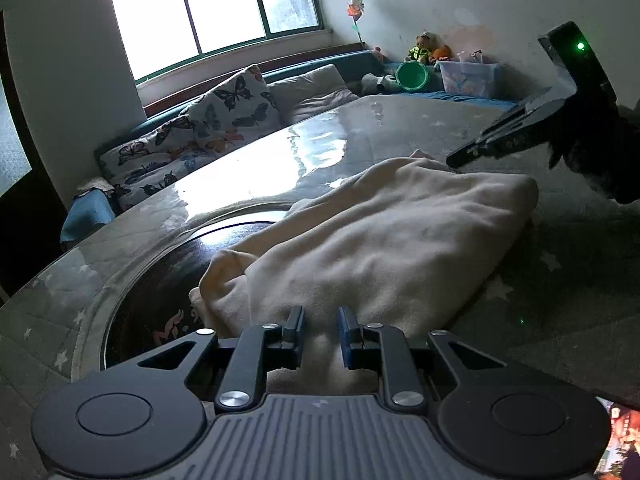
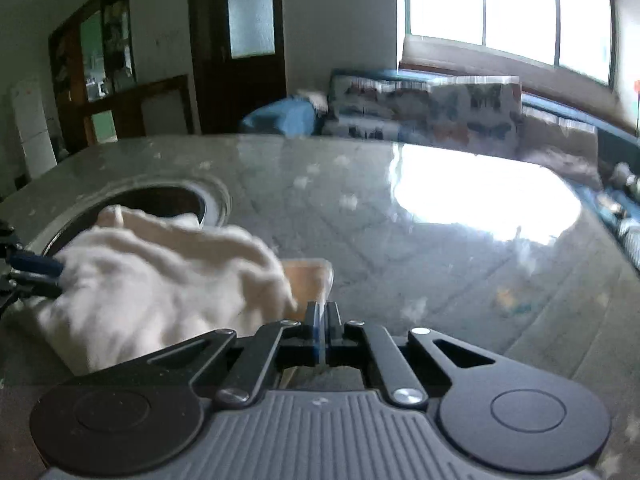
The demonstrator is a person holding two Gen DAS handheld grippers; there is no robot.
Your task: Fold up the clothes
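Note:
A cream garment (image 1: 372,248) lies bunched on the glass-topped table (image 1: 320,148). My left gripper (image 1: 320,316) is open, its jaws apart, with the near edge of the garment between and under them. My right gripper (image 2: 322,312) is shut with its pads together and nothing seen between them; it sits just right of the garment (image 2: 160,276). In the left wrist view the right gripper (image 1: 460,159) reaches the garment's far edge from the upper right. The left gripper's fingers (image 2: 36,266) touch the garment's left side in the right wrist view.
A dark round inset (image 1: 160,280) sits in the table under the garment's left part. A sofa with butterfly cushions (image 1: 224,120) runs along the window wall. Toys, a green bucket (image 1: 412,76) and a plastic bin (image 1: 468,78) stand at the far corner. A small tan item (image 2: 310,280) lies beside the garment.

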